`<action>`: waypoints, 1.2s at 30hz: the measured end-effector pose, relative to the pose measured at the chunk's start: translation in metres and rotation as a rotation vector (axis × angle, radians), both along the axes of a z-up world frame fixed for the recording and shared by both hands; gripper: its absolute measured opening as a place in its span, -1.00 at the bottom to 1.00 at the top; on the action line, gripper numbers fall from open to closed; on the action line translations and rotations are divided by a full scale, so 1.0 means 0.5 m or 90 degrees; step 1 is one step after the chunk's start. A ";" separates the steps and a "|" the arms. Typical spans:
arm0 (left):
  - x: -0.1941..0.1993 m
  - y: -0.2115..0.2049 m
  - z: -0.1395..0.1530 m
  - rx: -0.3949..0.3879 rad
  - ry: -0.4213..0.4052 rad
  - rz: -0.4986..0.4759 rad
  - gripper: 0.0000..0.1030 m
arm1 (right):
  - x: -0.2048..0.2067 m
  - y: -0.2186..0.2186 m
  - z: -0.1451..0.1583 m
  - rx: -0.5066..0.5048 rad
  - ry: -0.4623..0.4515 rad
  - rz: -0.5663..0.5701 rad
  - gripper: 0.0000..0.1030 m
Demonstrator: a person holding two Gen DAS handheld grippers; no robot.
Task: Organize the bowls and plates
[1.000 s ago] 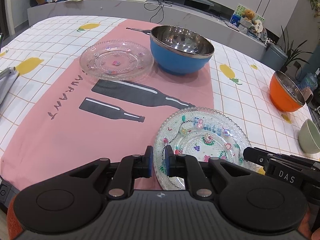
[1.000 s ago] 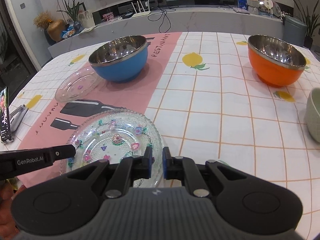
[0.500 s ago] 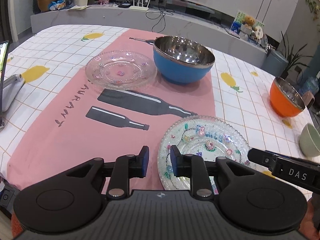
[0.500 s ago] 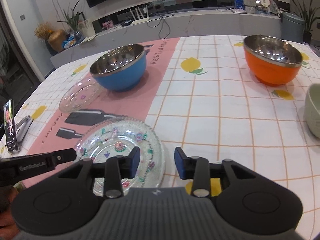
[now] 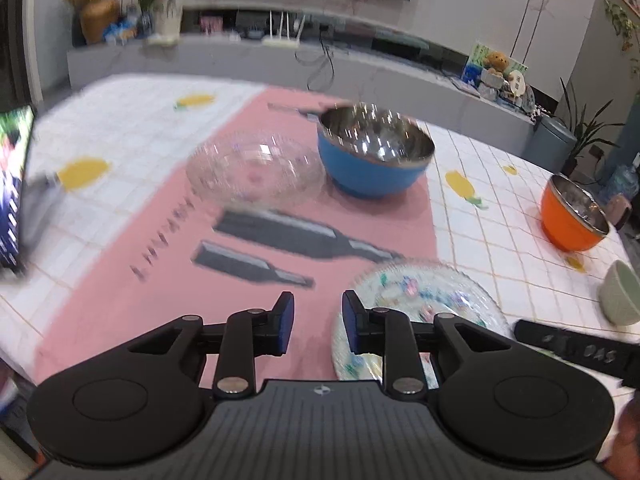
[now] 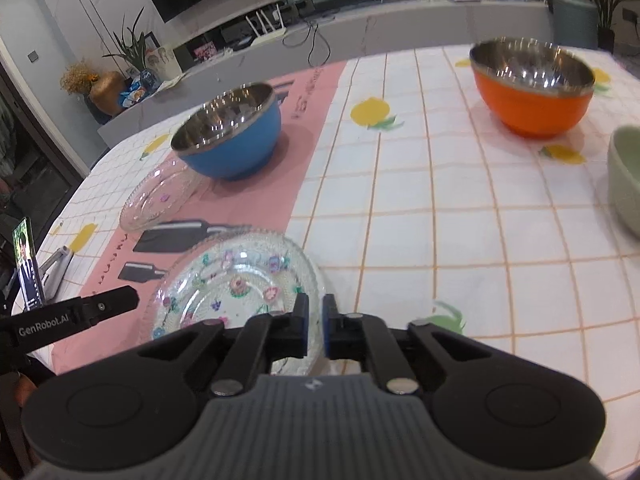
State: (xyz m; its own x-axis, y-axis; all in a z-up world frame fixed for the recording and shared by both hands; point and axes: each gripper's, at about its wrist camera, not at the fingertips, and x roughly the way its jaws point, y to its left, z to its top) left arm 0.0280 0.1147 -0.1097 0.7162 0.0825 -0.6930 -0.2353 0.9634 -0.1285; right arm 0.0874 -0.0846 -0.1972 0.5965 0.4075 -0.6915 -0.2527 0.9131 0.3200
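Right gripper [image 6: 316, 326]: fingers just drawn together, pinching the near rim of the flowered glass plate [image 6: 236, 280] on the worktop [image 6: 440, 240]. Left gripper [image 5: 316, 322]: fingers apart, nothing between, at the plate's left edge. Farther back, plain glass plate [image 6: 160, 196] beside blue bowl [image 6: 232, 132]; orange bowl [image 6: 532, 88] and green bowl [image 6: 626, 176] right.

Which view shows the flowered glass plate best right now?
Right wrist view: the flowered glass plate is sharp, nearly whole, its near rim between the shut right gripper. Left wrist view shows it blurred, partly hidden by a finger.
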 end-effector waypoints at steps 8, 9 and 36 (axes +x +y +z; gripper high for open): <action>0.012 0.045 0.053 0.054 -0.069 0.045 -0.43 | 0.013 0.024 0.060 0.017 -0.047 0.025 -0.28; 0.016 0.052 0.057 0.058 -0.069 0.051 -0.43 | 0.016 0.031 0.065 0.021 -0.048 0.030 -0.19; 0.173 0.271 0.006 -0.037 -0.013 0.119 -0.03 | 0.147 0.271 0.040 0.062 0.015 -0.021 0.22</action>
